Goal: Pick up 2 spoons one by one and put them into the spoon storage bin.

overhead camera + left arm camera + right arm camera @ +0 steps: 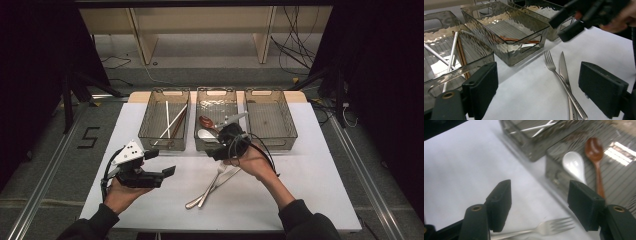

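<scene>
A metal fork [216, 176] and knife [227, 179] lie crossed on the white table [310, 175], in front of three clear bins. The middle bin [216, 90] holds a white spoon [574, 166] and a brown spoon [595, 152]. White and brown chopsticks [172, 122] lie in the left bin [171, 90]. My right gripper [216, 151] hovers at the middle bin's front edge, above the fork's tines [554, 227]. Its jaws [540, 203] are open with nothing between them. My left gripper [160, 162] is held at the table's left, open and empty [544, 87], facing the fork [551, 66] and knife [564, 70].
The right bin [265, 90] has nothing in it. Shelving and loose cables stand beyond the table's far edge. Bare white table lies to the left of the cutlery and along the right side.
</scene>
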`<state>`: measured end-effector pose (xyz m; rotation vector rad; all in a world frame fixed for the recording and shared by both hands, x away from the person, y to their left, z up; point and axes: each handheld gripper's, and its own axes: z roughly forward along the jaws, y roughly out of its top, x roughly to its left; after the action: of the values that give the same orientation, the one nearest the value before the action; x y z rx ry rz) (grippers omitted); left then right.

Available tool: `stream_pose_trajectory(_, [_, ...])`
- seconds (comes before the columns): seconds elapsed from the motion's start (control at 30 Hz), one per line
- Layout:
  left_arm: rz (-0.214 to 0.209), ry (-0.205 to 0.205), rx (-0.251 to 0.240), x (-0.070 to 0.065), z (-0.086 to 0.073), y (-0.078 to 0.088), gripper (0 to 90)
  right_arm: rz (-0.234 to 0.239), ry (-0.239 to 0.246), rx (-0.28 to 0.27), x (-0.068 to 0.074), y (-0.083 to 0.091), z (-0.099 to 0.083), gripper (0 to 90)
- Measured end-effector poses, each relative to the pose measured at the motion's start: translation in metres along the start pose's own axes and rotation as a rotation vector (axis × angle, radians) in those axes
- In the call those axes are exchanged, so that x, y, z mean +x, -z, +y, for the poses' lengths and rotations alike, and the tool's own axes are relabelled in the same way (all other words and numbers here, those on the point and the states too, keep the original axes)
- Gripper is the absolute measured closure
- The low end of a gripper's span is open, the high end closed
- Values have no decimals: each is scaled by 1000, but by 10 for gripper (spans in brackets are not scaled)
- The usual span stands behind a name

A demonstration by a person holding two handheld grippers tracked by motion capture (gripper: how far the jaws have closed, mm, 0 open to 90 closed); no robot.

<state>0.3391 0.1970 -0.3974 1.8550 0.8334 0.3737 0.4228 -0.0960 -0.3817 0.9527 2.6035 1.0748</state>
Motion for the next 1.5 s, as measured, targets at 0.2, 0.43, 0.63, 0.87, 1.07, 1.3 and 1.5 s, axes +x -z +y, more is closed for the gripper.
stream_pose_trajectory(0.2, [4, 3, -7, 0, 0, 1, 159, 56, -10, 14, 17, 3, -24, 362])
stream_pose_trajectory(0.43, [2, 5, -7, -1, 0, 1, 159, 48, 28, 71, 25, -2, -48, 431])
stream_pose_trajectory(0.63, [2, 0, -6, 0, 0, 1, 159, 58, 63, 113, 30, -9, -60, 512])
stream_pose_trajectory(0.87, [1, 1, -7, -1, 0, 1, 159, 89, 91, 139, 39, -23, -65, 639])
stream_pose_trajectory(1.07, [0, -4, -3, -1, 0, 1, 158, 96, 131, 148, 50, -31, -64, 759])
stream_pose_trajectory(1.3, [2, -1, -9, -1, 0, 1, 159, 97, 146, 150, 55, -37, -64, 888])
stream_pose_trajectory(1.5, [3, -4, -10, -1, 1, 1, 159, 97, 156, 165, 60, -44, -63, 900])
